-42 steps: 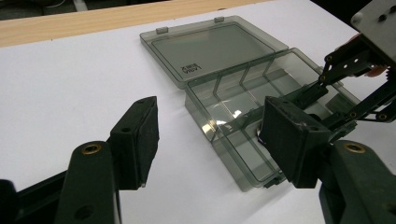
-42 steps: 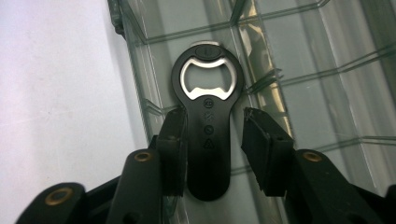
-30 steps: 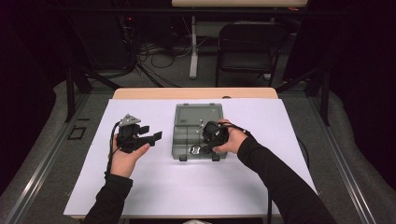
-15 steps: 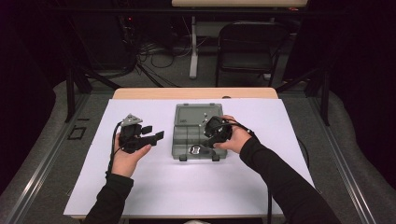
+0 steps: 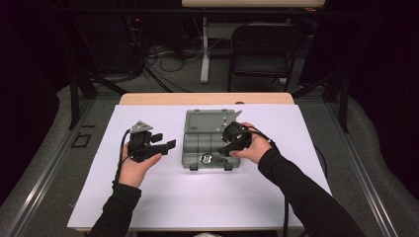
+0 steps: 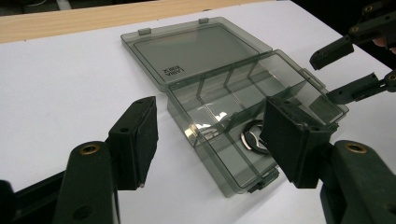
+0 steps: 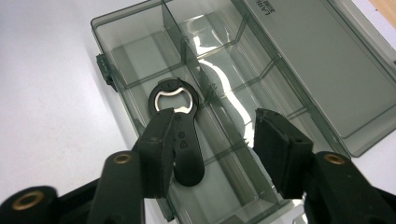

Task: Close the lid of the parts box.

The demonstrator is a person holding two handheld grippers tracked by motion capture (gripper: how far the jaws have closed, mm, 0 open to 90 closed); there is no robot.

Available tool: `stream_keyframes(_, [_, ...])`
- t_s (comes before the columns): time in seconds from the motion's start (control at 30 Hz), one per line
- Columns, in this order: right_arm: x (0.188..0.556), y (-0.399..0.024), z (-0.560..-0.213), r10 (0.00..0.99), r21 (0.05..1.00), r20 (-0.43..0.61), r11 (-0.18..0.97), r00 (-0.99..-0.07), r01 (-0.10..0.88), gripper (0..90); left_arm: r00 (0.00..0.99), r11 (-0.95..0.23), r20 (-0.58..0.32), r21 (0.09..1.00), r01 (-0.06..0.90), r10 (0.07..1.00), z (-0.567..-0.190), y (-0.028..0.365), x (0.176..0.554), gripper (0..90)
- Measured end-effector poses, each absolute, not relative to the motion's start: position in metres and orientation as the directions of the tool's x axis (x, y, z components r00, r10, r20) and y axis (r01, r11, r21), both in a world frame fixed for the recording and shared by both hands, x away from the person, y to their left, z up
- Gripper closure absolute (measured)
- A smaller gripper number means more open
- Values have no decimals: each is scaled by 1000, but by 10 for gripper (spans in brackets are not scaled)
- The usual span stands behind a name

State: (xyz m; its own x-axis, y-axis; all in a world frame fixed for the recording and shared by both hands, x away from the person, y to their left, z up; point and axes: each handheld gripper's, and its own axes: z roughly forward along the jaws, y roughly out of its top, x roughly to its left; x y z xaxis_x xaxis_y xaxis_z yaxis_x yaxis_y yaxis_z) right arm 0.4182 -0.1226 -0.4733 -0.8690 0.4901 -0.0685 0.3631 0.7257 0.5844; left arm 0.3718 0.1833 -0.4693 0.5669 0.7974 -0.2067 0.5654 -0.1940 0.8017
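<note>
Organizer box (image 5: 207, 143) sits at mid-bench on the white sheet (image 5: 163, 197), nearer the far edge, its lid (image 5: 210, 121) folded flat toward that edge; a black bottle opener (image 7: 180, 135) with a metal head lies in a compartment along the box's near edge. Right gripper (image 5: 228, 146) hovers over the box's right end, its jaws having just been opening, released, the opener below them and not pressed. Left gripper (image 5: 165, 143) is held just left of the box, jaws apart, nothing between them.

The white table cover (image 5: 163, 197) is evenly lit from above, while the surroundings are left in darkness. Bright glare is thrown off the clear plastic organizer box (image 7: 224, 56). Nearby jaws are rendered slightly soft in both gripper views.
</note>
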Motion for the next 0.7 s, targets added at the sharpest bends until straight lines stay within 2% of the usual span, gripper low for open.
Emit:
stream_keyframes(0.47, [408,-128,-470,539,611,-70,689,-840,391,422,578,-222,-209,780,585,789,-473,175,373,368])
stream_keyframes(0.7, [412,-137,-464,614,635,-48,628,-788,450,468,565,-225,-200,774,592,800,-472,173,373,395])
